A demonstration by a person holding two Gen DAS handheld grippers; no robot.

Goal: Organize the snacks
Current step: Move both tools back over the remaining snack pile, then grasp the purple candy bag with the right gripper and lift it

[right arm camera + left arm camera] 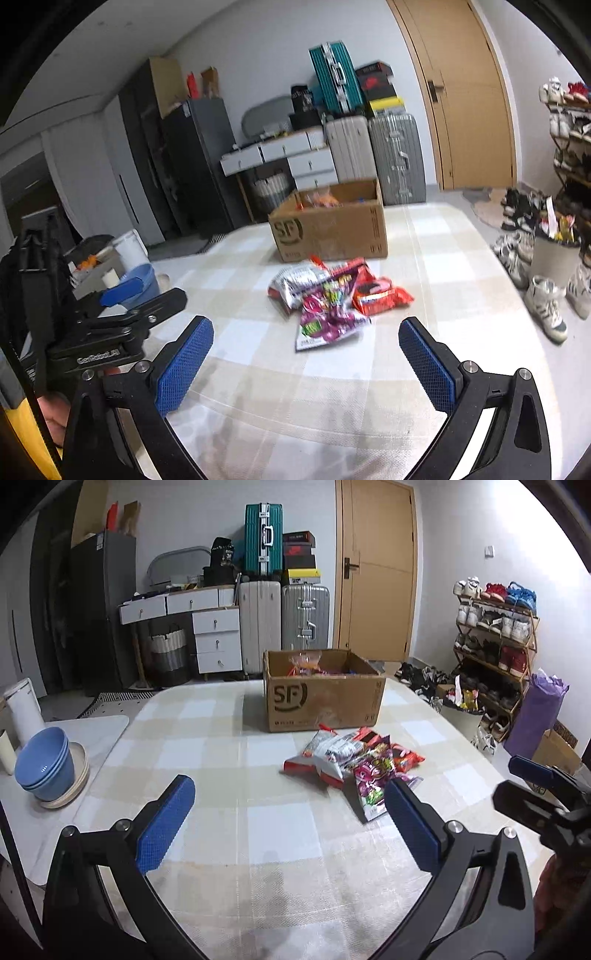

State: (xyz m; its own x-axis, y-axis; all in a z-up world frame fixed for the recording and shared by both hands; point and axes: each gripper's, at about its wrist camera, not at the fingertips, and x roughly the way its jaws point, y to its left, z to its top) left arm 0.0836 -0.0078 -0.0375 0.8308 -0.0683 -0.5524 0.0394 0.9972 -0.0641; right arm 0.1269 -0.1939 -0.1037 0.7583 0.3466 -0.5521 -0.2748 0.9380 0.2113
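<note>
A pile of snack bags (354, 764) lies on the checked tablecloth in front of an open cardboard box (325, 701) marked SF, which holds more snacks. The pile (332, 299) and the box (332, 229) also show in the right wrist view. My left gripper (290, 794) is open and empty, above the cloth just short of the pile. My right gripper (306, 332) is open and empty, also just short of the pile. The right gripper (543, 790) shows at the right edge of the left wrist view.
Stacked blue bowls (46, 764) on a plate sit on a white mat at the table's left. A white bin (22, 709) stands beside them. Suitcases (280, 627), a white drawer unit (207, 627) and a shoe rack (495, 646) line the room behind.
</note>
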